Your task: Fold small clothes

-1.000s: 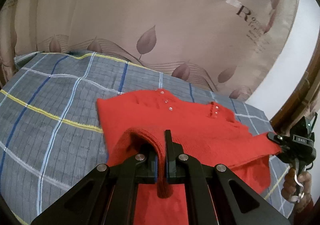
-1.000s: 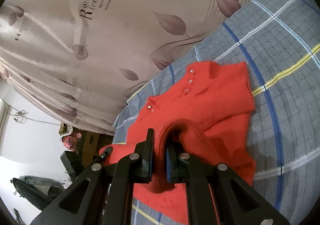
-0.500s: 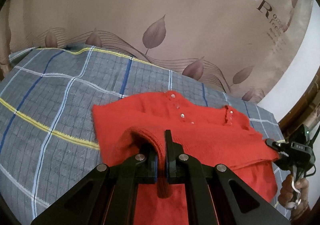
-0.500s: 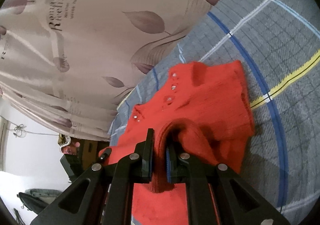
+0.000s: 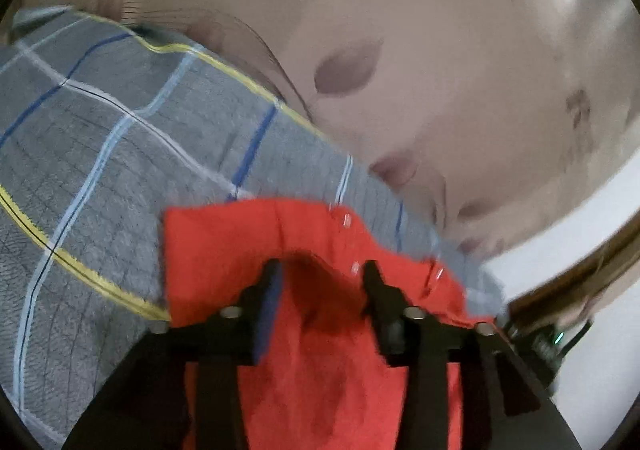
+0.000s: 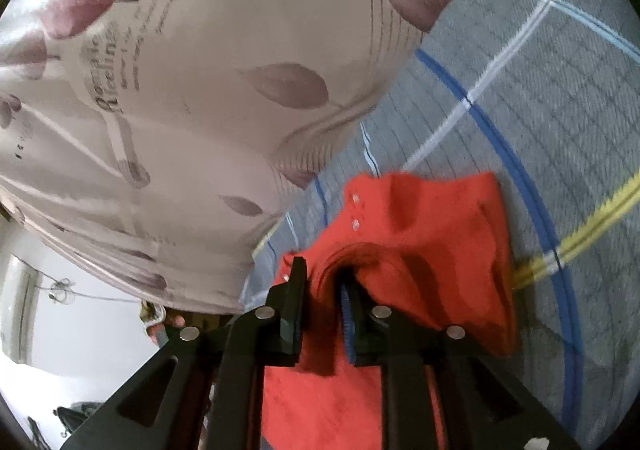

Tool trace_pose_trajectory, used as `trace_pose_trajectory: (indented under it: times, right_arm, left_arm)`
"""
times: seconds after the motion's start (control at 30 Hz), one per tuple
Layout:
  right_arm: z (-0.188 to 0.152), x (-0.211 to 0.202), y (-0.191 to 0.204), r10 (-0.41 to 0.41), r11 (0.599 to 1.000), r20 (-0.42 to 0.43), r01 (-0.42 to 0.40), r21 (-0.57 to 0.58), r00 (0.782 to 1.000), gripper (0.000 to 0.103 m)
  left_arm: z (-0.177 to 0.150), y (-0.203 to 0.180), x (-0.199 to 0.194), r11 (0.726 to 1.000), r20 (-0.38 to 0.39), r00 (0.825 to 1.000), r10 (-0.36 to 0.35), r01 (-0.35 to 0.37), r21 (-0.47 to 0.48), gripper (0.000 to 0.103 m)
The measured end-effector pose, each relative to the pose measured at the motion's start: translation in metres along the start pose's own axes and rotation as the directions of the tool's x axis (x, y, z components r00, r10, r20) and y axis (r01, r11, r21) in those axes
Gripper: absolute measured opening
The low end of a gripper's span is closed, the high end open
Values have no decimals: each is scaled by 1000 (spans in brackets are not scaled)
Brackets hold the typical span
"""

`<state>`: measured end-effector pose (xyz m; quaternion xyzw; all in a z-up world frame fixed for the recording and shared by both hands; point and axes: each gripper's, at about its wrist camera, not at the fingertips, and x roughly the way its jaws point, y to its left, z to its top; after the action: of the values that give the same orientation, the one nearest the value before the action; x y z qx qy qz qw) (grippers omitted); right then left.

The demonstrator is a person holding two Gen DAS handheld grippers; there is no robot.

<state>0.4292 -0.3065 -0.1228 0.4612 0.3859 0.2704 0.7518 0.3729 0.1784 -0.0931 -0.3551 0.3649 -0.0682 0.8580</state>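
Jaws now opening, red sweater (image 5: 224,250) released

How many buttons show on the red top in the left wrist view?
3, all blurred: one button near the far edge of the red top, one lower, one to its right. Folds may hide more.

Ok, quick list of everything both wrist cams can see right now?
red knit garment: one, red with small pale buttons, lying on the bed cover, a fold between each gripper's fingers
bed cover: one, grey plaid with blue, white and yellow lines, under the garment
curtain: one, beige with leaf print and lettering, behind the bed
left gripper: one, black, jaws opening around the fold
right gripper: one, black, jaws opening, fold between them
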Motion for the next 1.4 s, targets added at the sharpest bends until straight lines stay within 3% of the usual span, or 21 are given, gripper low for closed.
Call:
trace_pose_trajectory:
  times: [0.03,0.07,0.1,0.17,0.33,0.5,0.7,0.77,0.8,0.87,0.93,0.97,1.0,1.1,1.2,1.27,1.4]
  right_arm:
    - [1,-3,-1,7,1000,21,-7,9,1000,24]
    - [0,-7,-3,12,1000,41,-13,17,999,35]
    - [0,-10,-4,15,1000,57,-17,23,998,54]
    - [-3,-24,-6,30,999,96,-32,26,995,65]
    - [-15,-69,-15,30,999,140,-34,25,990,65]
    - [-31,-110,-15,-78,995,131,86,-57,988,65]
    - [-31,-80,14,-207,946,65,217,-240,976,65]
    - [-26,-52,29,-284,899,54,286,-333,957,65]
    - [-25,-45,32,-304,885,49,301,-355,951,63]
    - [-18,-20,34,-389,835,47,374,-404,920,57]
    - [-14,-3,29,-422,820,11,387,-421,907,32]
    - [-13,7,25,-445,813,-15,397,-427,895,9]
    - [-13,11,21,-468,802,-20,415,-429,884,6]
    - [-15,-5,18,-433,823,46,416,-387,900,5]
    - [-14,-15,11,-433,828,77,430,-361,898,4]
    - [-15,-4,4,-473,808,42,452,-379,880,4]
    - [-16,0,10,-498,784,63,480,-393,865,3]
  left_arm:
    - [4,5,-5,999,35,999,-19,20,-36,62]
    - [8,11,-12,997,79,996,-32,38,-74,66]
    - [11,16,-18,994,108,994,-35,46,-102,67]
    - [16,22,-26,992,121,993,-17,32,-121,67]
    - [5,24,-47,998,99,993,56,-52,-35,67]
    - [-41,33,-67,994,49,994,93,-95,56,67]
    - [-90,41,-74,993,17,996,86,-87,79,67]
    - [-99,40,-74,989,38,994,98,-102,108,67]
    - [-102,38,-74,986,49,993,105,-110,126,67]
    - [-107,36,-73,985,59,994,94,-101,139,67]
    - [-107,39,-73,988,63,995,78,-85,129,67]
    - [-106,41,-73,990,59,995,76,-83,118,67]
    - [-106,43,-74,991,58,996,67,-73,108,67]
    - [-106,48,-78,994,73,996,56,-62,86,67]
    - [-106,48,-77,995,73,996,54,-60,78,67]
    - [-106,48,-77,995,73,996,57,-63,79,67]
    - [-107,49,-77,997,75,996,41,-47,68,68]
